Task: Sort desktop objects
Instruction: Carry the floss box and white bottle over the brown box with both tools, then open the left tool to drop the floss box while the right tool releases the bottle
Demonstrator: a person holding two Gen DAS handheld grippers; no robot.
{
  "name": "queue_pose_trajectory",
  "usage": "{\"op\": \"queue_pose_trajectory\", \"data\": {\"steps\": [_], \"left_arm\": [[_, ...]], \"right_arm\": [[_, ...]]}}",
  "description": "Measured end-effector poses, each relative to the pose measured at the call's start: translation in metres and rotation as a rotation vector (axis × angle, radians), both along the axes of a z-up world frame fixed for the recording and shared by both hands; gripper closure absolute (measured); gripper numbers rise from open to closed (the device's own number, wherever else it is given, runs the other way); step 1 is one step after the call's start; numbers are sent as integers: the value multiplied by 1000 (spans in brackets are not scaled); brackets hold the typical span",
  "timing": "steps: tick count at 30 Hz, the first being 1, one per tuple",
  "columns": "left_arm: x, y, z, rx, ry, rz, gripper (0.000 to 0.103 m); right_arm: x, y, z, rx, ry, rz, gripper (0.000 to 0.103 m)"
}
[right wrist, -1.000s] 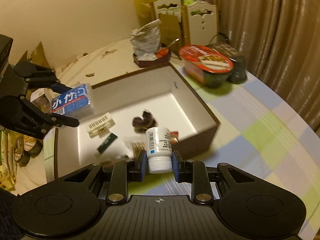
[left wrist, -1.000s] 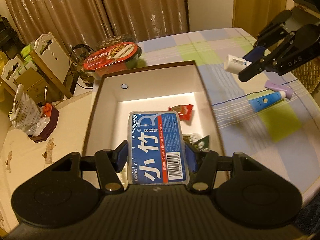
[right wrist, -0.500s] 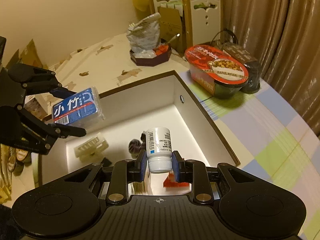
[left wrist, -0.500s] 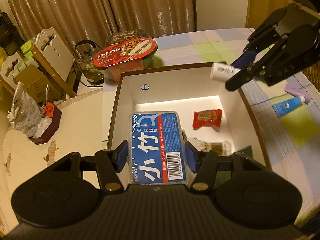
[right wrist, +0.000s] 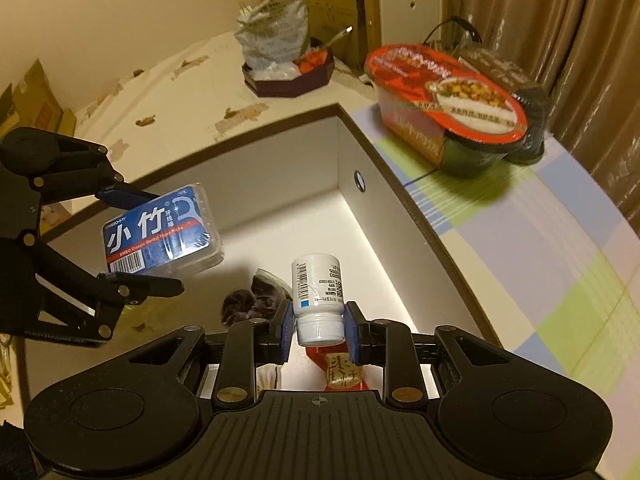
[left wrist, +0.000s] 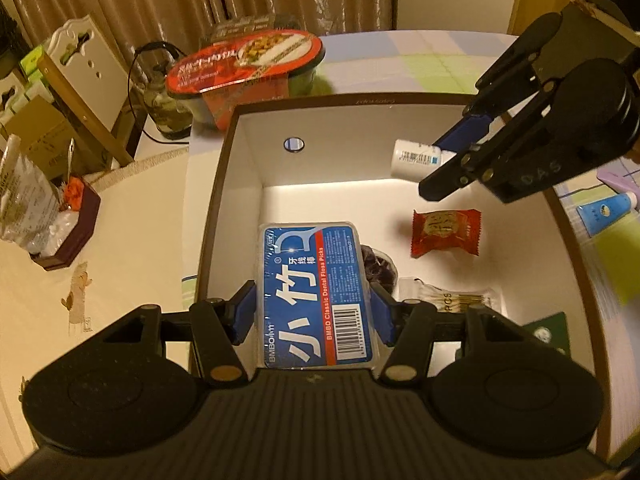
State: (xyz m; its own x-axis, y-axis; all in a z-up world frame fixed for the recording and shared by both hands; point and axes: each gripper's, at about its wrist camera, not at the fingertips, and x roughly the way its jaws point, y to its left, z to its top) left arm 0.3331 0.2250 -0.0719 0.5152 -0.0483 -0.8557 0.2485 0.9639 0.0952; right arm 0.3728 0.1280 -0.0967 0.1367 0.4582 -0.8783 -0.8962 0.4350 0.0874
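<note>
My left gripper (left wrist: pixel 314 312) is shut on a blue box of floss picks (left wrist: pixel 314 292), held above the near left part of the open brown box (left wrist: pixel 348 101). That floss box (right wrist: pixel 160 234) hangs at the left of the right wrist view. My right gripper (right wrist: pixel 318 330) is shut on a small white bottle (right wrist: pixel 318 292), cap toward me, above the box's white floor (right wrist: pixel 304 232). Seen from the left wrist, the bottle (left wrist: pixel 416 159) is over the box's far right corner. A red snack packet (left wrist: pixel 446 232), a dark wrapped item (left wrist: pixel 378 266) and a pack of sticks (left wrist: pixel 452 300) lie inside.
A red-lidded instant meal bowl (left wrist: pixel 244 64) stands just beyond the box, with a dark jar (left wrist: pixel 162 110) beside it. A blue tube (left wrist: pixel 606 210) and a lilac item (left wrist: pixel 614 180) lie on the checked cloth at right. A tray with a crumpled bag (left wrist: pixel 36 204) sits at left.
Both grippers have moved in over the open box, each still holding its item. The white bottle went from above the tablecloth to above the box's far right corner.
</note>
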Motion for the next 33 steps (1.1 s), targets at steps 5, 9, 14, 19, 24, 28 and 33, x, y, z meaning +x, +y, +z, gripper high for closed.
{"op": "queue_pose_trajectory", "data": {"steps": [5, 9, 14, 19, 24, 28, 33], "left_arm": [[14, 2, -14, -3, 22, 12, 49], [23, -1, -25, 15, 30, 7, 49], [31, -10, -29, 45, 17, -8, 49], [33, -18, -34, 45, 21, -37, 49], [34, -25, -48, 81, 40, -39, 49], [35, -24, -53, 124, 45, 11, 48], [28, -30, -52, 127, 31, 62, 32]], "right_arm": [[8, 10, -14, -26, 7, -5, 77], [14, 14, -26, -46, 18, -14, 77], [21, 18, -36, -56, 27, -14, 77], [24, 16, -43, -65, 27, -5, 77], [28, 15, -49, -78, 23, -4, 77], [28, 16, -50, -66, 6, -7, 77], [29, 15, -48, -51, 6, -30, 57]]}}
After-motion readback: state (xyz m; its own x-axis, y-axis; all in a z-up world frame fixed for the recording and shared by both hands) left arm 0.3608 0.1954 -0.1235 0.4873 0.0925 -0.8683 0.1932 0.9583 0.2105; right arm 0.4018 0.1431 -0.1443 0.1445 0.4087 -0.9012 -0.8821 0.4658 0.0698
